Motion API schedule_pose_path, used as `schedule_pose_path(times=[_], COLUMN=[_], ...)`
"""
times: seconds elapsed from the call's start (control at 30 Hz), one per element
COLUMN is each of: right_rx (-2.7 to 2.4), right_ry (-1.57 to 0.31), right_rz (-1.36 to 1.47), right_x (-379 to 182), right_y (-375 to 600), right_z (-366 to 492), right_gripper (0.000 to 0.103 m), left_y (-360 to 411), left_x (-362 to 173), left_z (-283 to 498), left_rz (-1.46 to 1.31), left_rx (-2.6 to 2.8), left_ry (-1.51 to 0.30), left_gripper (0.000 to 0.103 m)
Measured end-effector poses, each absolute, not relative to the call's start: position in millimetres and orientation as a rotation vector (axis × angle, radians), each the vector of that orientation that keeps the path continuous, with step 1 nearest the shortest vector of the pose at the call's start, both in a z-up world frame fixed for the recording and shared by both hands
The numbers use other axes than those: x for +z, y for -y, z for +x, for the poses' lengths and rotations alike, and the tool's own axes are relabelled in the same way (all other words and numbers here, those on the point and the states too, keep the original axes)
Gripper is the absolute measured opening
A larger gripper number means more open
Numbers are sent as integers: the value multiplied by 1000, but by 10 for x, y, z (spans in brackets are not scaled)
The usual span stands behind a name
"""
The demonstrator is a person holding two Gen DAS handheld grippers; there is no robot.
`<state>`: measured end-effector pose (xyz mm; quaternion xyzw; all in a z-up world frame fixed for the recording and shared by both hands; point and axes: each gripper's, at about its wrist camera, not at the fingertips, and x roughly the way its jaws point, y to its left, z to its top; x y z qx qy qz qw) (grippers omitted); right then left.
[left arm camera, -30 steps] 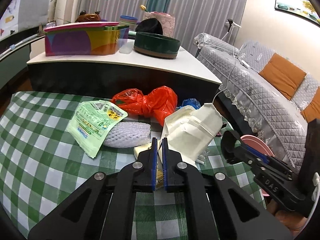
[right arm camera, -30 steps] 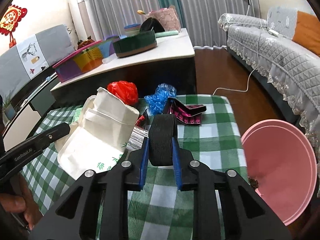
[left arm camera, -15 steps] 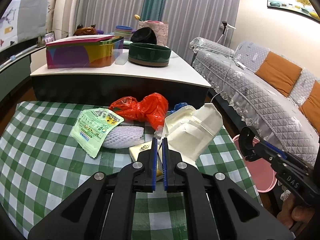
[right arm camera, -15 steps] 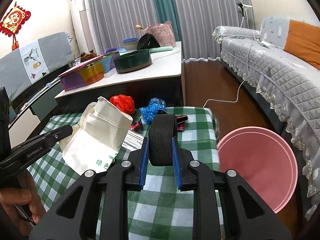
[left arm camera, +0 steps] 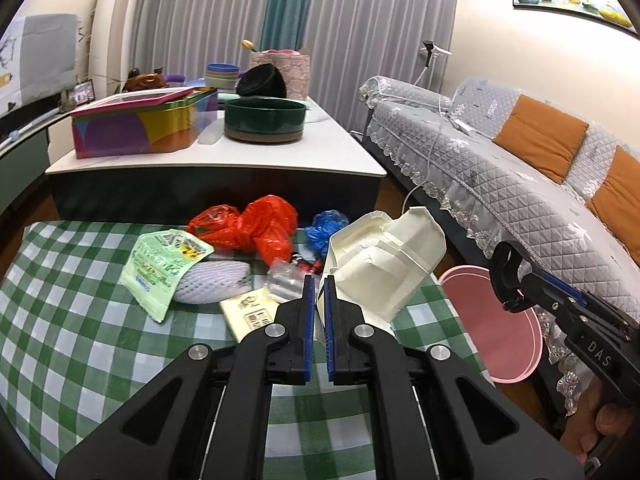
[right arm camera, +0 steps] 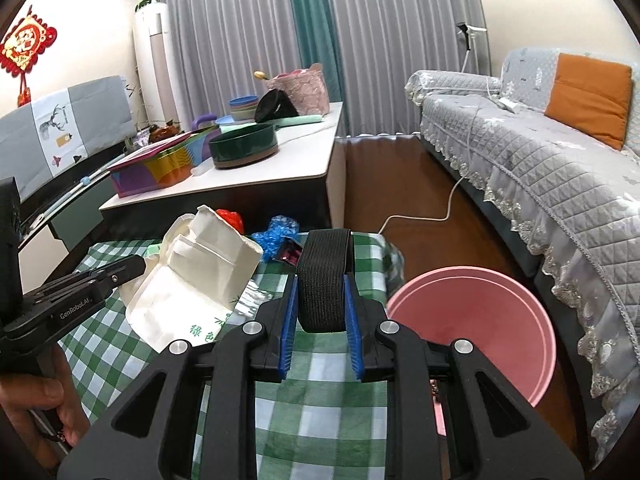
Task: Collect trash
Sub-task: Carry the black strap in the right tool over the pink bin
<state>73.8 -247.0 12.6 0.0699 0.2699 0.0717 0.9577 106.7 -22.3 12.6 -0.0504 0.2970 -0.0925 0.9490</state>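
Clearing a littered table, we are working two grippers over a green checked cloth [left arm camera: 72, 320]. Our left gripper [left arm camera: 318, 300] is pinching one white takeaway box [left arm camera: 384, 264] by its near edge — jaws nearly together, the box sticking up and away to the right of them. Our right gripper [right arm camera: 322, 304] is clamping one black elastic band [right arm camera: 324, 276], which is standing up between its blue pads. One pink bin [right arm camera: 480, 320] is sitting on the floor just beside the table's right edge. Lying on the cloth: one red plastic bag [left arm camera: 256, 228], one blue wrapper [left arm camera: 326, 226], one green packet [left arm camera: 160, 264] and one white foam net [left arm camera: 212, 286].
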Motion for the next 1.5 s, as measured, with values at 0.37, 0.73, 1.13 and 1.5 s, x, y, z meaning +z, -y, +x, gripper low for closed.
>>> schedule_pose_path(times=[0.37,0.73,1.13,1.5], right_rx=[82,29,-24,-63], right_ry=[-534,-533,-532,-524], right_rz=[165,180,182,202], right_x=[137,93,44,33], right_y=[2845,3147,3411,3620], right_z=[637,584,560,575], right_gripper=[23,23,23,23], left_y=[538,857,1168,1494], left_x=[126,105,70,93], left_z=[1085,1138,1211,1270], left_rz=[-80,-68,-54,-10], left_rx=[-222,-256,-291,-327], left_ry=[-602,-608,-613,-619], left_gripper=[4,5,5,5])
